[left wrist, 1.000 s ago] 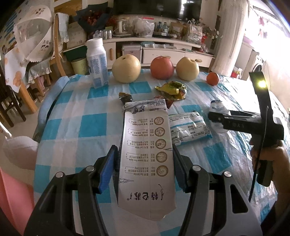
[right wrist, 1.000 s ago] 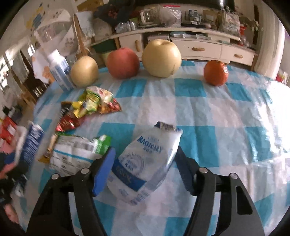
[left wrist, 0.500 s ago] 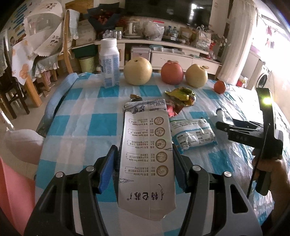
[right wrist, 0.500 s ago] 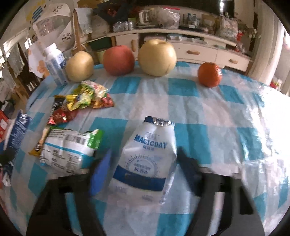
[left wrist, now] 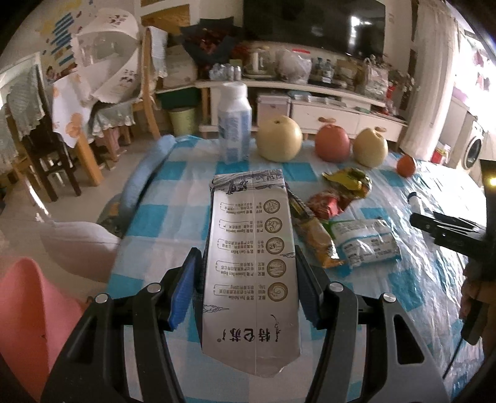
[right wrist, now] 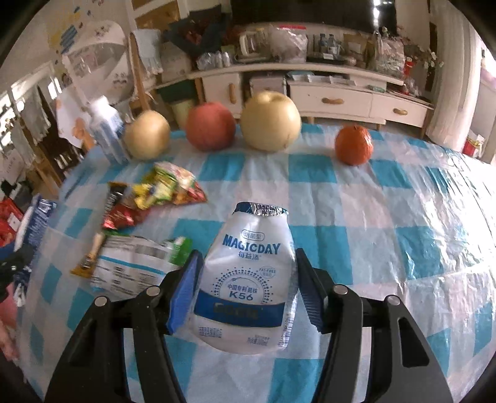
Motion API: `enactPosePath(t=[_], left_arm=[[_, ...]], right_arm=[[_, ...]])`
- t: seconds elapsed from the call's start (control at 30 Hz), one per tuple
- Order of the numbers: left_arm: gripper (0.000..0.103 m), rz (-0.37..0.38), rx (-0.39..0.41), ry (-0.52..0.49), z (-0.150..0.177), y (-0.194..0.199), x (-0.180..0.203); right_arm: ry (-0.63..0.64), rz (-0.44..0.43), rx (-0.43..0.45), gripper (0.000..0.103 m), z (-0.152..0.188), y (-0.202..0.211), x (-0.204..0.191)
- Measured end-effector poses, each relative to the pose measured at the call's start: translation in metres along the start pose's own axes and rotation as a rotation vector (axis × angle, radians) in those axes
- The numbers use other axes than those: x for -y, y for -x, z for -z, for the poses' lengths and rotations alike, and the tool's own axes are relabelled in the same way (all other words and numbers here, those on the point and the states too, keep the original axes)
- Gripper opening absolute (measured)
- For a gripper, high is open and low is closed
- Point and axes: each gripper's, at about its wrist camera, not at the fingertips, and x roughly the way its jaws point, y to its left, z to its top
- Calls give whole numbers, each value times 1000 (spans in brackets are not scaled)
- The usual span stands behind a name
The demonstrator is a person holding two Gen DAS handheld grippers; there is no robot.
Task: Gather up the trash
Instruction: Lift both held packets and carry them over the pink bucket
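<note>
A milk carton [left wrist: 252,263] is pinched in the left gripper [left wrist: 248,288] above the near table [right wrist: 403,217]; the right gripper [right wrist: 248,288], jaws just closing, clamps a drink pouch [right wrist: 248,279]; next, carrying both to a bin seems called for.

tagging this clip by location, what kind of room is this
Most likely a lived-in home living and dining room: a dark TV above a cluttered white cabinet with drawers, wooden dining chairs, and a checked-cloth table holding fruit and snack wrappers.
</note>
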Motion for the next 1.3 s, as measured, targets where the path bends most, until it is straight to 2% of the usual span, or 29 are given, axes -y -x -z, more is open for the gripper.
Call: enactPosePath(t=[0.27, 0.43, 0.73, 1.0, 1.3], left_arm=[[59, -97, 51, 25, -2, 15, -19], [59, -144, 64, 35, -2, 22, -29], [59, -232, 85, 20, -1, 30, -40], [59, -282, 113, 35, -1, 44, -52], [59, -364, 150, 82, 0, 63, -78]], right_arm=[[34, -128, 59, 61, -1, 22, -28], [19, -242, 86, 61, -1, 31, -44], [112, -289, 172, 61, 4, 52, -85], [180, -324, 203, 61, 10, 69, -114], [265, -374, 211, 61, 25, 87, -166]])
